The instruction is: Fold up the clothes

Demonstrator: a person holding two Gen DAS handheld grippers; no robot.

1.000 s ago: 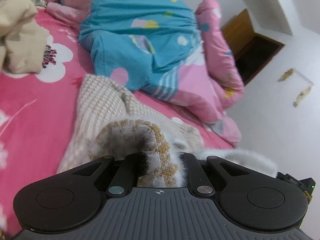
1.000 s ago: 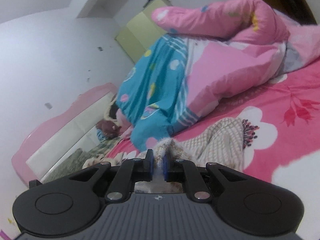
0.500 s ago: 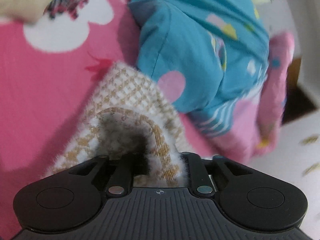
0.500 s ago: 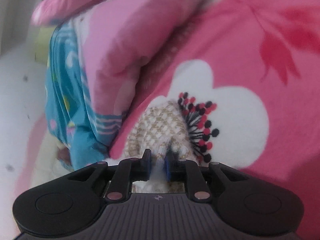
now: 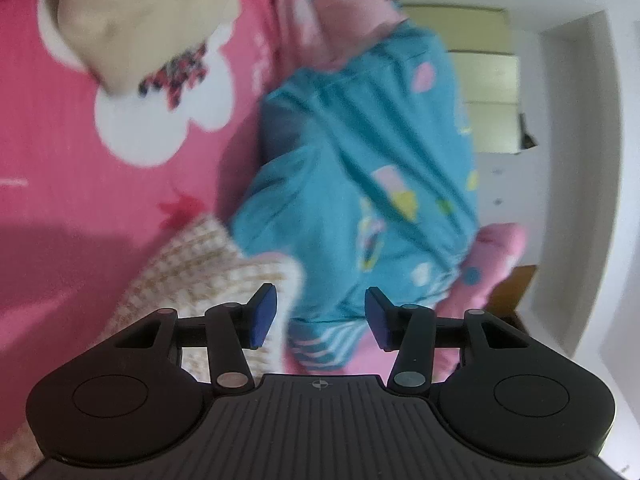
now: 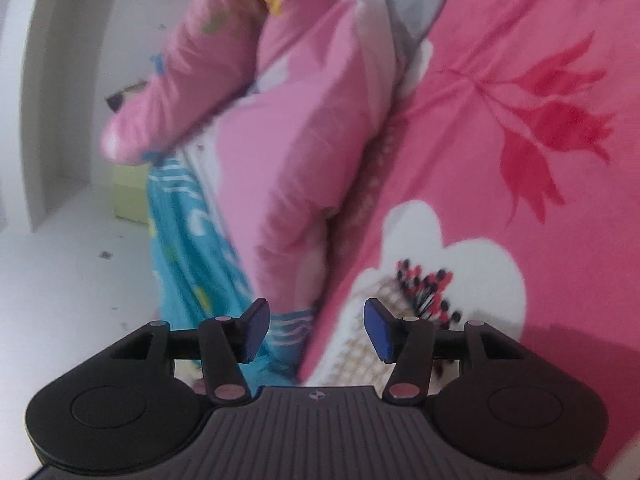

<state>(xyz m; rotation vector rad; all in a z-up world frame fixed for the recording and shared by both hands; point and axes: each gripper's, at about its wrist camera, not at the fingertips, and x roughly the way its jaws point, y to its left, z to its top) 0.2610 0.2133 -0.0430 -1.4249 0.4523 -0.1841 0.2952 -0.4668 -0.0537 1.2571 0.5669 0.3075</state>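
Blue pads on both tools are spreading apart right now. The left hand-held gripper (image 5: 316, 316) has its jaws opening with a clear gap and nothing pinched between them. The beige-and-white checked knit sweater (image 5: 208, 276) lies on the bed just past the left pad, down and to the left of the gap, and the pads aren't pressing on it. Beyond that sits a bunched teal quilt (image 5: 360, 168) with pastel shapes on it, and off to the left there's the pink bedsheet (image 5: 60, 200) with a big white flower print. A cream-coloured piece of clothing (image 5: 132, 20) lies further up the bed, pretty blurry.

Same story on the other side: the right hand-held gripper (image 6: 316, 330) is opening too, jaws apart, gripping nothing. The sweater (image 6: 360, 344) shows low in the gap and behind the right pad, flat on the pink bedsheet (image 6: 500, 140), partly over a white flower with red and black dots. To the left the quilt's pink side (image 6: 296, 140) folds up in a heap, with the teal side (image 6: 192, 248) hanging toward the white floor (image 6: 72, 272).
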